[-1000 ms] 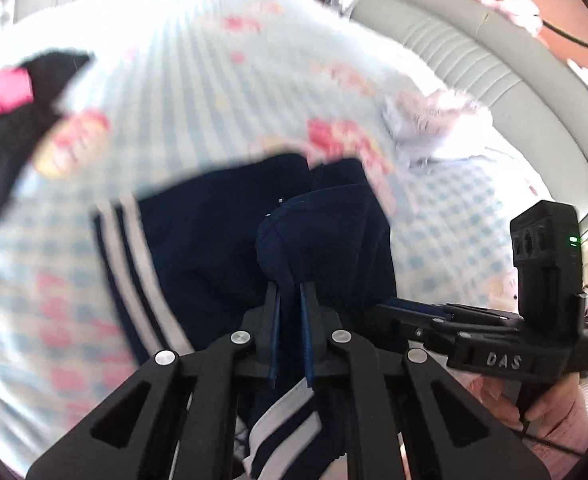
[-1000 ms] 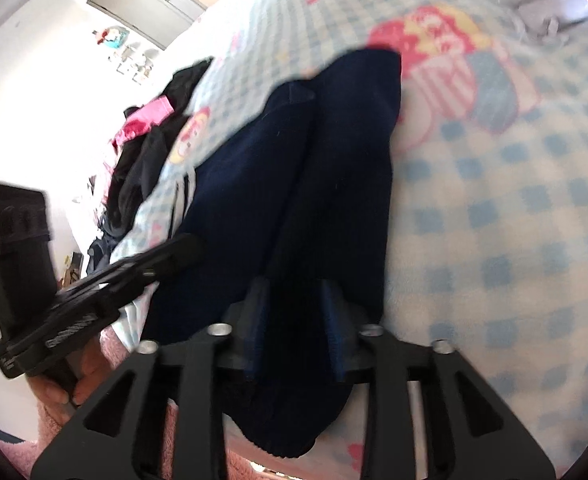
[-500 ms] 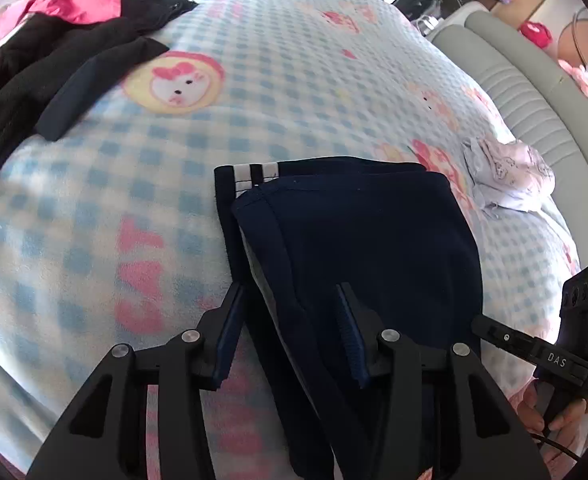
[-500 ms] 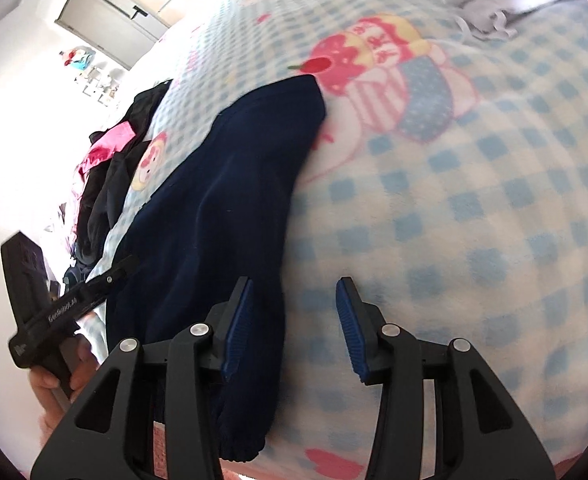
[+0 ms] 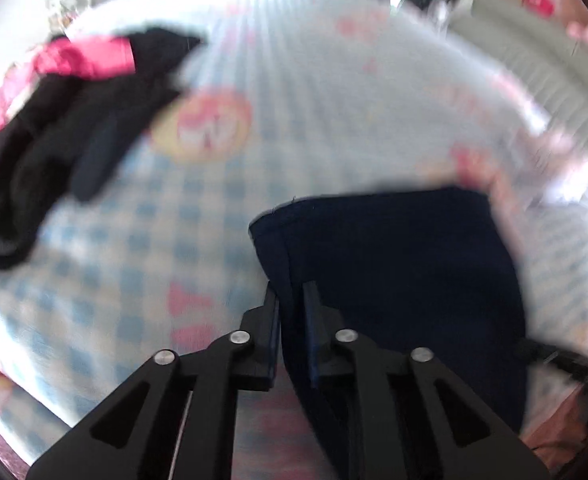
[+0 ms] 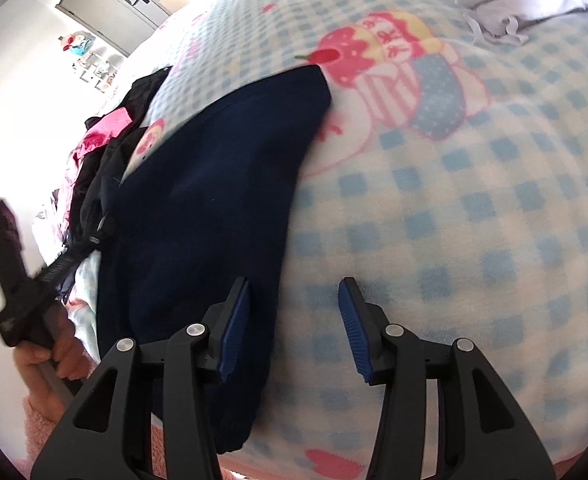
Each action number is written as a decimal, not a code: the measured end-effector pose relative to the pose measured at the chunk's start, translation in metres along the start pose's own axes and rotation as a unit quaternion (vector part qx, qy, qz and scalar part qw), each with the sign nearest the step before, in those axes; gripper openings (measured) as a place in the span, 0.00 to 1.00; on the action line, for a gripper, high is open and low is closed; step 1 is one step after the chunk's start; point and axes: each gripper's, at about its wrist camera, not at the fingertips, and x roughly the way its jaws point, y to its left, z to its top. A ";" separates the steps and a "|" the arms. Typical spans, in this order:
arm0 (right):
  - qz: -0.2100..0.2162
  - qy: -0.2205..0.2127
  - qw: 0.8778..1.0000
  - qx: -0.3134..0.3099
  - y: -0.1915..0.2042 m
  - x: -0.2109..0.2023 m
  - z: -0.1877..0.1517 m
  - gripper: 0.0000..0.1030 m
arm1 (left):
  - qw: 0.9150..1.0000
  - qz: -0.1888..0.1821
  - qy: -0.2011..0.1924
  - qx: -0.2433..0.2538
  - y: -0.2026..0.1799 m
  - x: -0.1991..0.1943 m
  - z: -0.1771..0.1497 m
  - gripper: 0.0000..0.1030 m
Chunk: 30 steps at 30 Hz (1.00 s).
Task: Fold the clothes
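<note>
The folded navy garment (image 6: 210,216) lies on my checked blanket (image 6: 473,220). My left gripper (image 5: 292,320) is closing on the garment's left edge, fabric between its jaws. My right gripper (image 6: 294,328) gapes empty beside its right edge.

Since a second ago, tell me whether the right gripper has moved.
Yes. The right gripper was astride the navy garment; now it sits off its edge toward the bare checked blanket, jaws open, only the inner finger over the cloth.

No words or numbers can be read here. The blanket (image 6: 473,200) has cartoon pictures with small pink marks on them, too blurry to make out.
</note>
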 end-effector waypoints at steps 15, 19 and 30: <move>0.003 -0.009 1.000 0.000 -0.003 0.000 0.006 0.47 | 0.997 -0.024 -0.018 0.064 -0.036 -0.020 -0.033 0.31; -0.014 -0.001 1.000 -0.025 -0.002 0.004 0.001 0.46 | 0.996 0.054 0.015 0.062 -0.032 -0.006 -0.036 0.32; 0.005 -0.014 1.000 -0.027 0.003 0.007 0.011 0.52 | 0.998 -0.040 0.001 0.041 -0.032 -0.020 -0.037 0.41</move>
